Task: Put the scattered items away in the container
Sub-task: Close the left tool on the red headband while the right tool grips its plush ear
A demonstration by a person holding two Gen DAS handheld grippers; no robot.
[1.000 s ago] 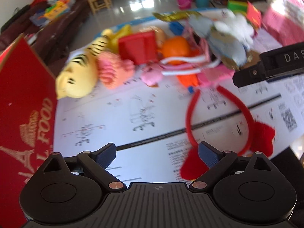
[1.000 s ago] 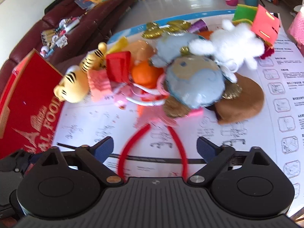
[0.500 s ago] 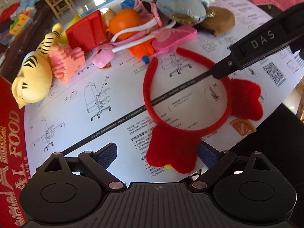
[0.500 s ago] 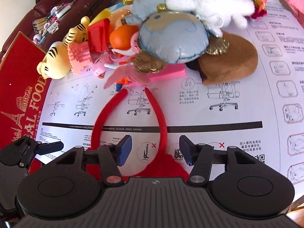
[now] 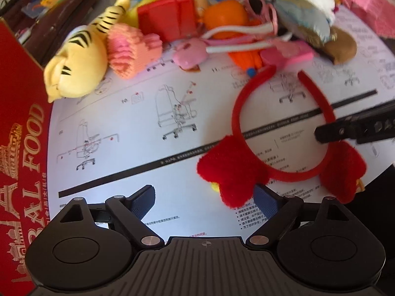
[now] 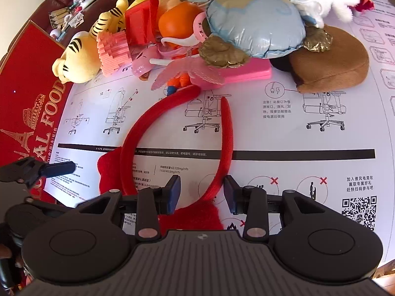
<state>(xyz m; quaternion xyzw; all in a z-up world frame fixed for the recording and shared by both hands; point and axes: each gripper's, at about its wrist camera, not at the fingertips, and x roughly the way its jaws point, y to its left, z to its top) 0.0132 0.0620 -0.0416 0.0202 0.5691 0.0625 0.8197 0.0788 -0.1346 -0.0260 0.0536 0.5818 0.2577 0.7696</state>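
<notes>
Lying flat on the printed paper sheet [image 6: 284,133] covering the surface: one fuzzy red headband [image 6: 172,123], a curved hoop carrying two plush red lobes. Right tool [image 6: 201,192] straddling its band, jaws just closing, pads not yet pressing. Left tool [image 5: 205,199] gaping wide, empty. Beyond: one striped plush tiger [image 5: 76,66], one glossy foil balloon [image 6: 256,24]. One red cardboard box [image 6: 27,93] at left.

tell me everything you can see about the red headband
The red headband is a thin fuzzy arc lying flat on the printed sheet, open ends toward the toy pile. Two plush red ears sit on its closed end. The right gripper straddles one side of the band, jaws just closing, pads not yet pressing. The left gripper is open, one finger beside an ear.
</notes>
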